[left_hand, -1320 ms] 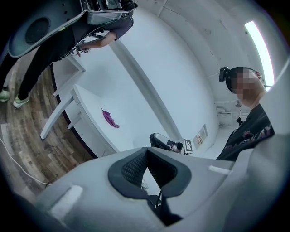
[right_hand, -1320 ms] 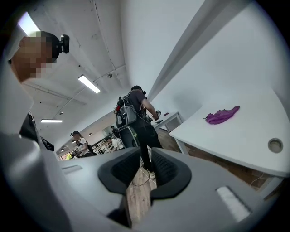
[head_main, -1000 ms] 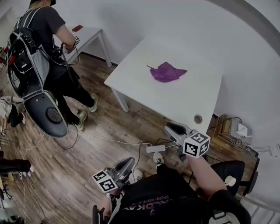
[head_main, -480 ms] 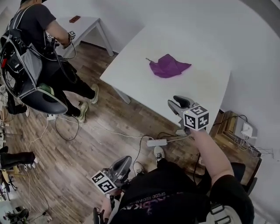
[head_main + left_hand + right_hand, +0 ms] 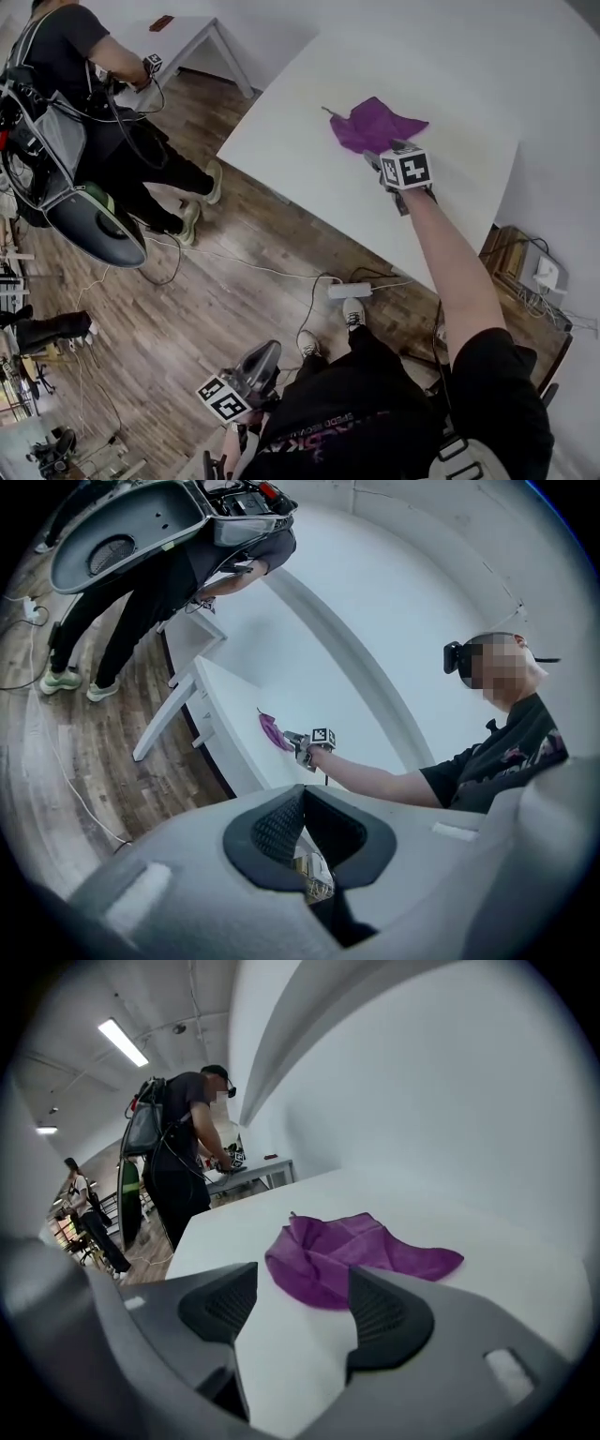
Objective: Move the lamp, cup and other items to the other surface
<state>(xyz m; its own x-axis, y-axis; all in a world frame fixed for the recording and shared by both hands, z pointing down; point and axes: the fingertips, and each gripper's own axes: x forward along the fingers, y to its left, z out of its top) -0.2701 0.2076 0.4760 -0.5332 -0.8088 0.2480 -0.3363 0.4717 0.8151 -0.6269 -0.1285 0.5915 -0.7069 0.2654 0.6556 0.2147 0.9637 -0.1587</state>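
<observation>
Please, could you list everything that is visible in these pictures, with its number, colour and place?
cloth: one, purple, crumpled on the near table
near table: one, white, ahead of the wearer
far table: one, white, by the wall at the upper left
other person: one, dark clothes and backpack, standing at the far table
power strip: one, white, on the floor beside the near table
floor: one, brown wood, cables lying on it
right tool: one, grey, over the near table; jaws opening, cloth just ahead, not gripped
left tool: one, grey, low by the wearer's body; jaws together
</observation>
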